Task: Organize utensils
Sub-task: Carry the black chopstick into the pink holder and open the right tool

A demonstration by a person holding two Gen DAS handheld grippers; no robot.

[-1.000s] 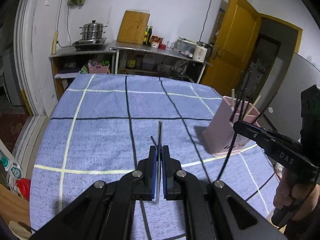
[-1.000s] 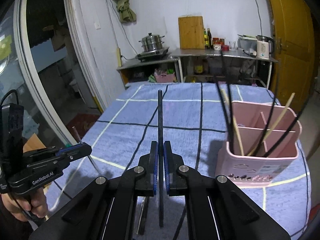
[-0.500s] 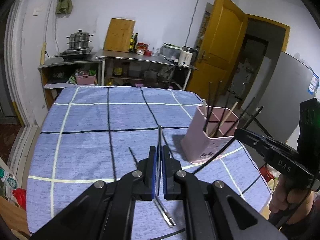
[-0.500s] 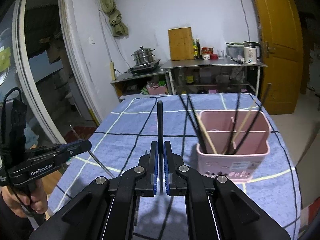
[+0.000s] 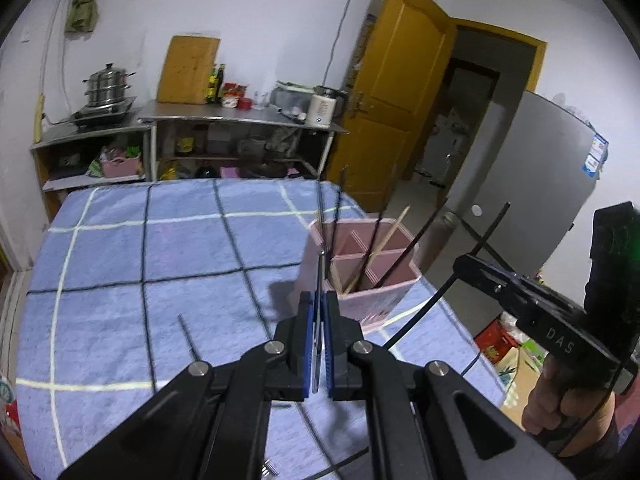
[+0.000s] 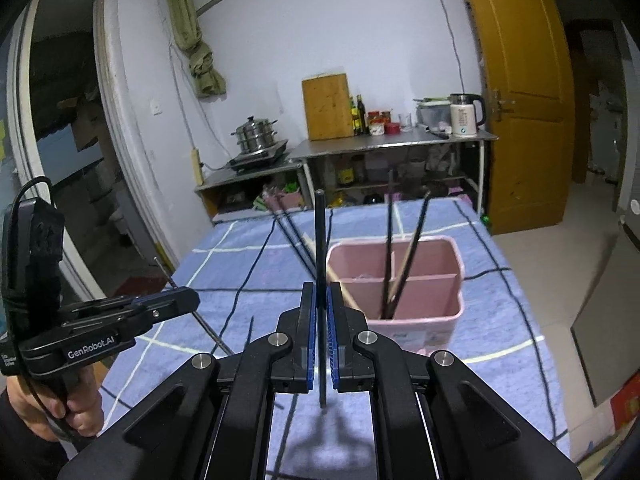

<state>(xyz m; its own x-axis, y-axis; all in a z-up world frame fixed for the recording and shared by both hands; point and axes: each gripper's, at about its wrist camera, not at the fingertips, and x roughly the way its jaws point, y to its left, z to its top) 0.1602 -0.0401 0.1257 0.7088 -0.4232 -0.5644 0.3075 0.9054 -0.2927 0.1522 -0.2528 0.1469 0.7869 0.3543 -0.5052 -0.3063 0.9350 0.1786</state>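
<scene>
The left gripper [image 5: 318, 336] is clamped on a thin metal chopstick [image 5: 319, 280], which stands up between its blue pads and crosses in front of the pink utensil holder [image 5: 360, 280]; the right gripper [image 6: 321, 336] is likewise closed on a black chopstick [image 6: 320, 232], held nearly upright, its lower end sticking out below the jaws; in the left wrist view the right gripper [image 5: 472, 266] shows from the side at the right of the frame, the black chopstick [image 5: 424, 312] slanting through its tip, and a hand [image 5: 560, 400] grips its handle; in the right wrist view the left gripper [image 6: 188, 300] shows at the left, carried by a hand [image 6: 76, 412]. The holder stands on the table's blue checked cloth [image 5: 120, 280] near the right edge, toward the far right corner; it is split into compartments, and several black chopsticks [image 6: 400, 256] and a pale wooden one [image 5: 384, 248] lean inside it, though which compartment each sits in I cannot tell; one more thin dark stick [image 5: 188, 336] lies flat on the cloth near the near edge, well apart from the holder.
</scene>
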